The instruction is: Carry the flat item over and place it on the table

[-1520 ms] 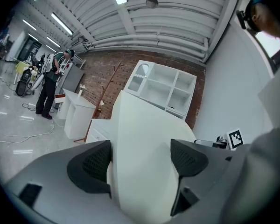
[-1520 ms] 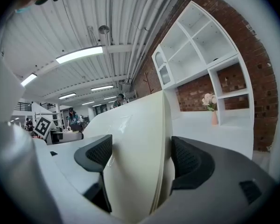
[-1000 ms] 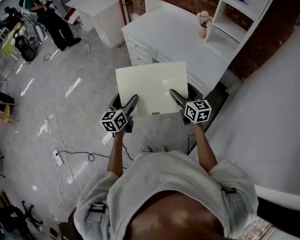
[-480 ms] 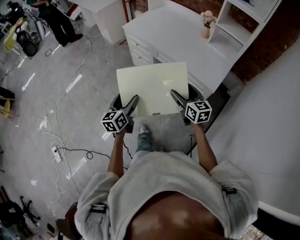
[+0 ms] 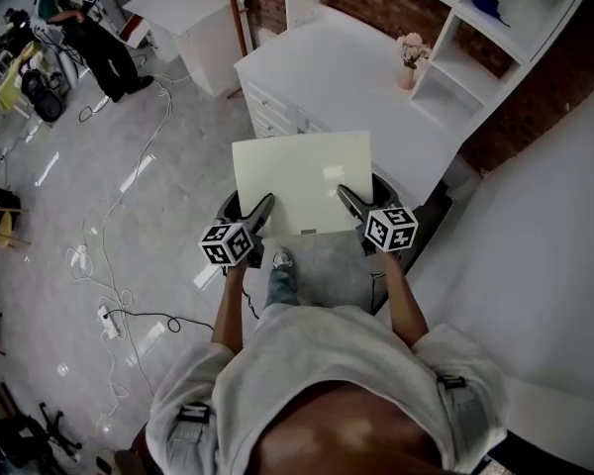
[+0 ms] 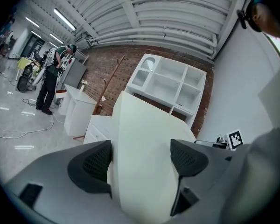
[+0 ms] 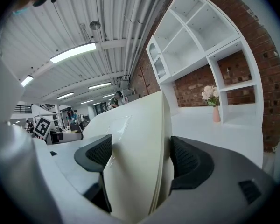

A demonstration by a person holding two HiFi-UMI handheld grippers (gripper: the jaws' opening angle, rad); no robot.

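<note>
A flat cream board (image 5: 302, 182) is held level in front of the person, above the floor and short of the white table (image 5: 342, 77). My left gripper (image 5: 261, 206) is shut on the board's near left corner, and my right gripper (image 5: 346, 197) is shut on its near right corner. In the left gripper view the cream board (image 6: 144, 157) fills the gap between the dark pads (image 6: 93, 164). In the right gripper view the same cream board (image 7: 140, 153) sits edge-on between the pads (image 7: 186, 162), with the white table (image 7: 214, 129) beyond it.
A pink vase of flowers (image 5: 408, 55) stands on the table by a white shelf unit (image 5: 485, 38). A white cabinet (image 5: 183, 13) and a wooden pole (image 5: 240, 8) stand at the back. Cables (image 5: 119, 206) trail over the grey floor. A person (image 5: 84, 28) stands far left.
The person has stepped forward with the board in both grippers; the table now lies closer under the board's far edge. One foot shows below the board.
</note>
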